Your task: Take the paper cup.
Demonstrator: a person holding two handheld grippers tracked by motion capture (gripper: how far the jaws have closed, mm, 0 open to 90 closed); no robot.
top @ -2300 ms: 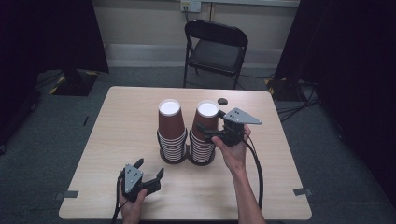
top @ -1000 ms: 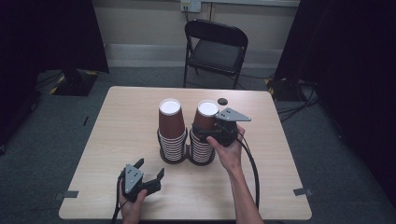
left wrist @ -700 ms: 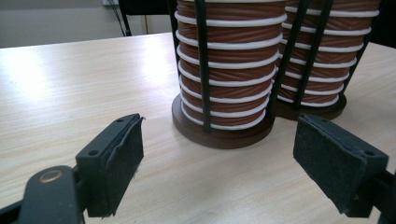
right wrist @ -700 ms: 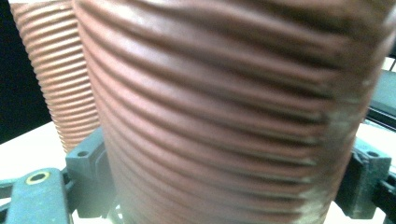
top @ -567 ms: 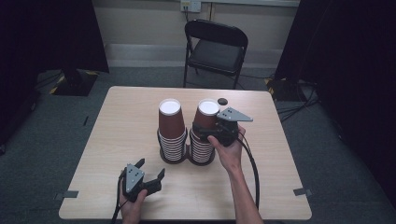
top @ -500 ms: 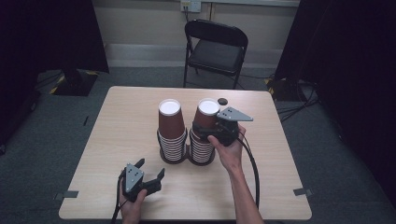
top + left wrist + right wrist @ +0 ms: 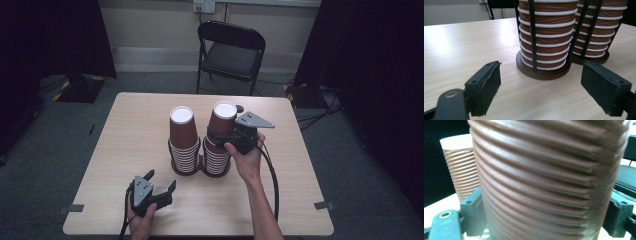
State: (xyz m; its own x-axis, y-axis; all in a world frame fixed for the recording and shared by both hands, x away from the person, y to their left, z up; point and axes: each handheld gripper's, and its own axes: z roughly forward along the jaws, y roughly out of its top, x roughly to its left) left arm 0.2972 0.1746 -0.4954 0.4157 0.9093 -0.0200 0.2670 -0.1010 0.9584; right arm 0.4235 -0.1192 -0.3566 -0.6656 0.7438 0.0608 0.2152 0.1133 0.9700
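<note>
Jaws of right gripper apparently clamped around top cup; left gripper spread wide, empty.

— What differs from the first earlier picture?

— The right claw sits farther in toward the right stack of cups. Back then it stood beside the top cup; now its jaws lie on either side of that cup's ribbed wall, pads against it or nearly so.

— And the cup itself?

— It tilts slightly, its white rim leaning away from the claw and off the line of the stack beneath it.

— Since the most recent pictures?

— Hardly anything: the claw holds the same place around the cup, and the tilt looks about the same.
</note>
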